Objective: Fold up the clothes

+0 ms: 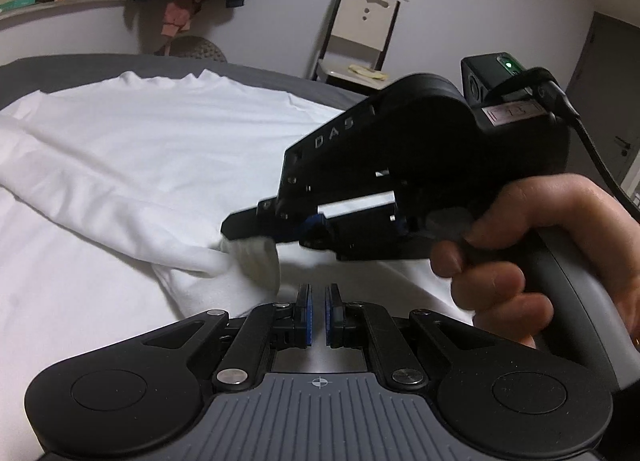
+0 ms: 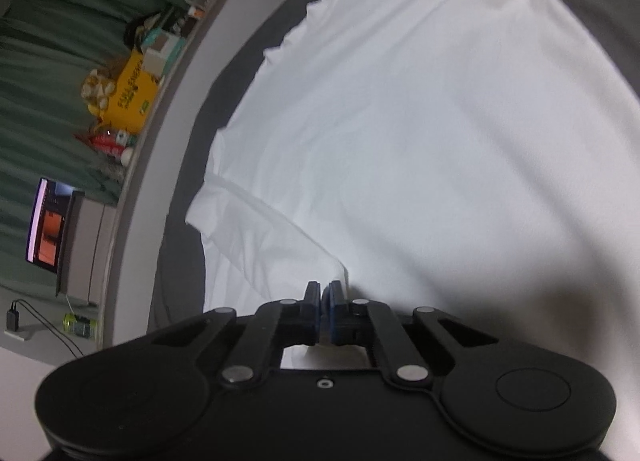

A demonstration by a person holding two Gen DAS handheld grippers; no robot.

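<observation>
White shirt [image 1: 132, 149] lies spread across a grey bed [image 1: 60, 65], reaching from the near edge to the far side, with one sleeve folded in over the body as a thick ridge running from the left toward the middle. At the end of that ridge the right claw [image 1: 240, 231], seen from the left wrist view, is pinching a bunched tip of the white cloth, which hangs in a small wad under its black fingers. A hand [image 1: 532, 261] grips the handle of that tool at the right, and a black cable runs off behind it. In the right wrist view the right claw [image 2: 323, 293] shows its blue pads pressed together with white cloth caught between them and showing behind the jaws. The left claw [image 1: 318, 297] sits low and near in its own view, just beside the pinched wad; its blue pads stand close with a narrow gap showing, and nothing can be seen held in them. It hangs over the near part of the shirt. Beyond the bed a folding chair [image 1: 360, 33] leans at the far wall, and a shelf [image 1: 60, 7] at the far left carries boxes, with dark clothes hanging above it. In the right wrist view a yellow box [image 2: 130, 95] sits on that shelf.
</observation>
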